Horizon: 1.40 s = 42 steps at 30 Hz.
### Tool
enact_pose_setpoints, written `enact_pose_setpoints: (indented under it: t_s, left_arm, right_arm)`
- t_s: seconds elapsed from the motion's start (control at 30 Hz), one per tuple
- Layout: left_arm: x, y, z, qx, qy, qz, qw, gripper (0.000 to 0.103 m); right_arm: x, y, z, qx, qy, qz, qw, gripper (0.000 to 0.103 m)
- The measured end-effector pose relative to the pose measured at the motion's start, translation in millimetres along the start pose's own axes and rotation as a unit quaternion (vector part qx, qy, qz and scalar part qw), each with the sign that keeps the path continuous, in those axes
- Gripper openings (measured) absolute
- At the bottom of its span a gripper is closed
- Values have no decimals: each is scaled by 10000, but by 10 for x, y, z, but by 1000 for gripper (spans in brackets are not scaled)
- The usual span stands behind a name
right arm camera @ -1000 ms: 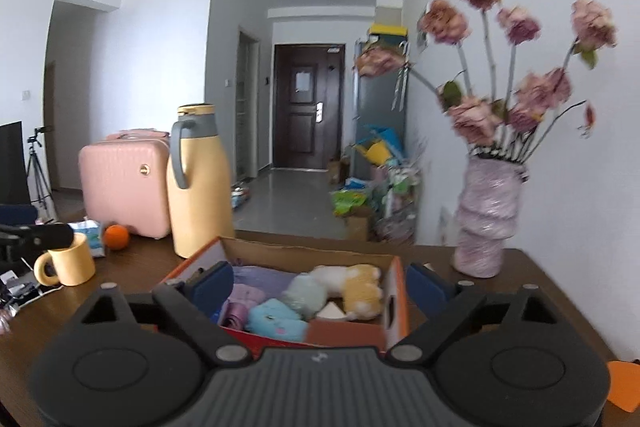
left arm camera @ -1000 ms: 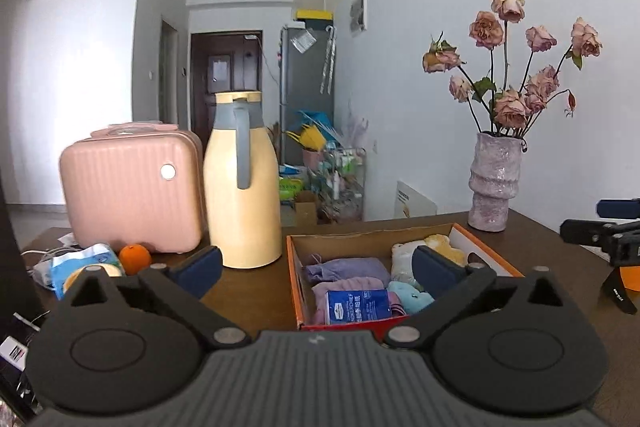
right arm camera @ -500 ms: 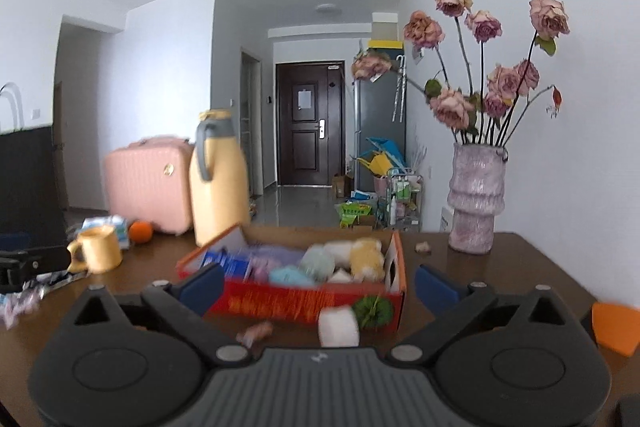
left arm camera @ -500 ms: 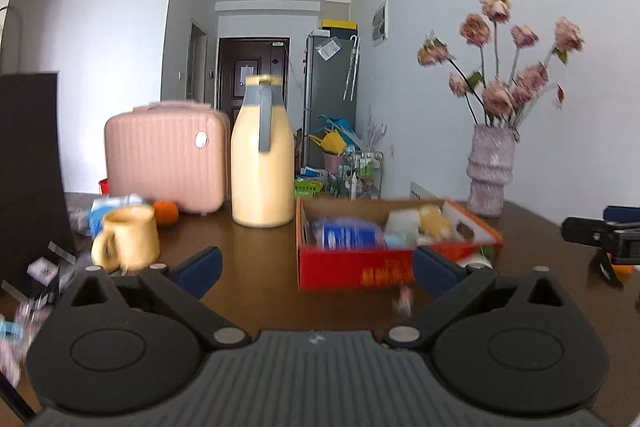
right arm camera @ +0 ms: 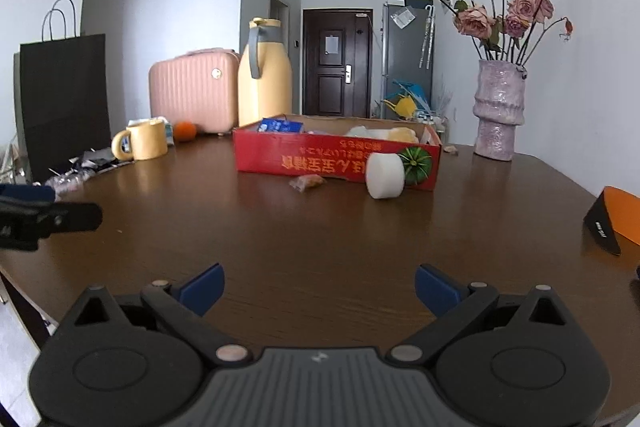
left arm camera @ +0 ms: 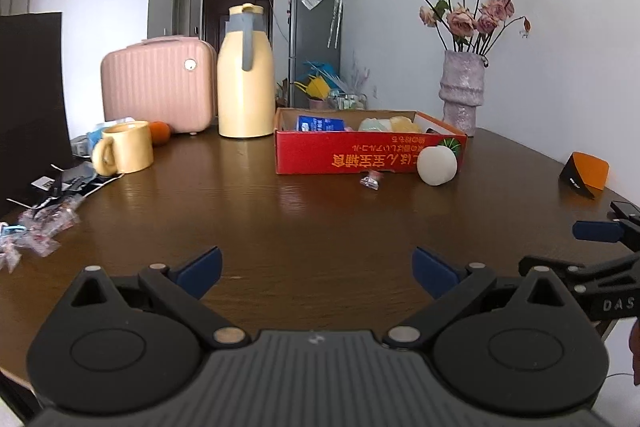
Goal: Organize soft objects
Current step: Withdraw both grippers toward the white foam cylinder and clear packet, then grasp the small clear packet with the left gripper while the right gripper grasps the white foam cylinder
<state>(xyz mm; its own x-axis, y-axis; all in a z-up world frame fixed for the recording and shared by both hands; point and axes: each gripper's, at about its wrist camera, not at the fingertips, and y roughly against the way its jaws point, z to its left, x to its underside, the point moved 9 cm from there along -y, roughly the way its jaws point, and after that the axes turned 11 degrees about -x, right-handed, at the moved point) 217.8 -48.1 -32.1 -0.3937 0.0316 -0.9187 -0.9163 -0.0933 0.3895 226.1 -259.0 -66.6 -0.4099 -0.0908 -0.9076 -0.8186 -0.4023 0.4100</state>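
A red cardboard box (left arm camera: 360, 157) (right arm camera: 320, 157) stands on the brown table, with a blue packet (left arm camera: 319, 124), a pale green soft piece and a yellow plush (left arm camera: 404, 125) showing over its rim. A white round soft roll (left arm camera: 437, 165) (right arm camera: 385, 175) leans against the box front. A small wrapped piece (left arm camera: 371, 182) (right arm camera: 306, 182) lies beside it. My left gripper (left arm camera: 316, 273) is open and empty, low over the table's near part. My right gripper (right arm camera: 318, 291) is open and empty too, well short of the box.
A yellow mug (left arm camera: 126, 147), an orange (left arm camera: 159, 133), a pink case (left arm camera: 158, 85) and a cream jug (left arm camera: 246, 75) stand at the back left. Loose wrappers (left arm camera: 40, 227) lie by a black bag (right arm camera: 64, 99). A vase of roses (right arm camera: 498, 111) and an orange-black stand (right arm camera: 616, 219) are on the right.
Both grippers have pulled back from over the box and sunk towards the table. The box now sits far ahead, and the white roll and wrapped piece show in front of it.
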Motion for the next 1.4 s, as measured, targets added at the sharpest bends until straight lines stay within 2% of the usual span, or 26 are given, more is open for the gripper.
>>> enact_pose_setpoints:
  t_s: [0.27,0.43,0.6,0.83,0.87,0.93,0.97,1.0,1.03,1.07,1.4]
  left_arm:
    - [-66,-342,-298,385,-40,285,9988,103]
    - [-270,-702,-534,624,-238,357,9971,102]
    - [-559,-1271,-787,846,-359,477,9946,85]
    - [-728,-2261,-1055,807,-403,1039,9905,62]
    - [-733,-2369,-1080,791,-435,1074,9901,57]
    - [-719,-2553,-1118,777,-445,1189,9889,53]
    - [-704,-2612,-1131,796,-435,1251,9880,47]
    - [-687,-2659,-1144,831,-412,1307,9871,39]
    - [-677,-2686,-1153,871,-391,1334,9865,25]
    - [-658,-2711,-1158,900,-365,1367,9858,24]
    - [-639,-2727,-1126,1050,-175,1402,9844,22]
  right_arm:
    - [-96,38,-308,202,-259,-101,9994,102]
    - [-281,-198,-643,351,-454,-25,9983,100]
    - [-589,-677,-952,153,-558,100,9983,96]
    - [-948,-1575,-1304,-93,-596,399,9974,92]
    - [-965,-1680,-1330,-141,-626,456,9969,88]
    - [-996,-1884,-1367,-281,-684,555,9957,80]
    - [-996,-1957,-1368,-342,-684,582,9954,73]
    - [-992,-2039,-1377,-361,-668,635,9951,54]
    - [-978,-2087,-1378,-357,-651,696,9948,41]
    - [-959,-2132,-1378,-364,-651,748,9944,29]
    - [-901,-2177,-1357,-488,-666,679,9943,28]
